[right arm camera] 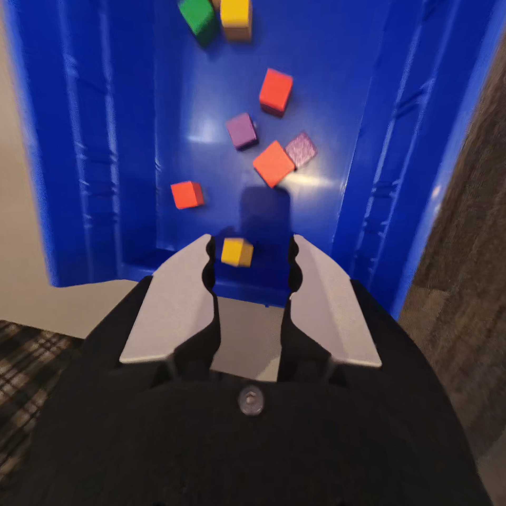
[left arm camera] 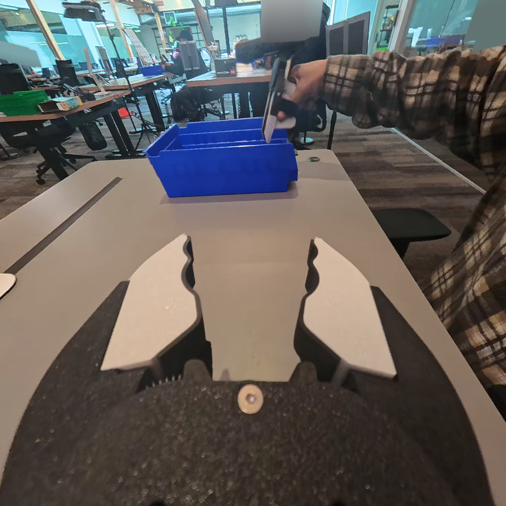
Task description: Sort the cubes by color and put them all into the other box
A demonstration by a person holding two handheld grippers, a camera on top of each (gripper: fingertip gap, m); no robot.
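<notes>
Overhead, the right gripper (right arm camera: 252, 241) is pointing steeply down into the blue bin (right arm camera: 90, 142), its grey fingers spread wide and pinching nothing; a small yellow cube (right arm camera: 236, 252) is sitting between the tips, near the left one, though whether it is touching is unclear. In the left wrist view that same gripper (left arm camera: 269, 134) is showing at upper centre, held by a hand (left arm camera: 306, 82) coming out of a plaid sleeve (left arm camera: 410, 90) from the upper right. The left gripper (left arm camera: 250, 241) is hovering level over the smooth grey table (left arm camera: 246, 219), fingers spread wide and empty, its black body rough and grainy. The bin is glossy moulded plastic with ribbed walls. On its floor are lying matte cubes: three orange ones (right arm camera: 276, 91) (right arm camera: 272, 163) (right arm camera: 187, 195), two purple ones (right arm camera: 241, 131) (right arm camera: 300, 149), and at the top edge of the frame a green one (right arm camera: 198, 19) beside another yellow one (right arm camera: 236, 17). One orange cube is touching a purple one.
</notes>
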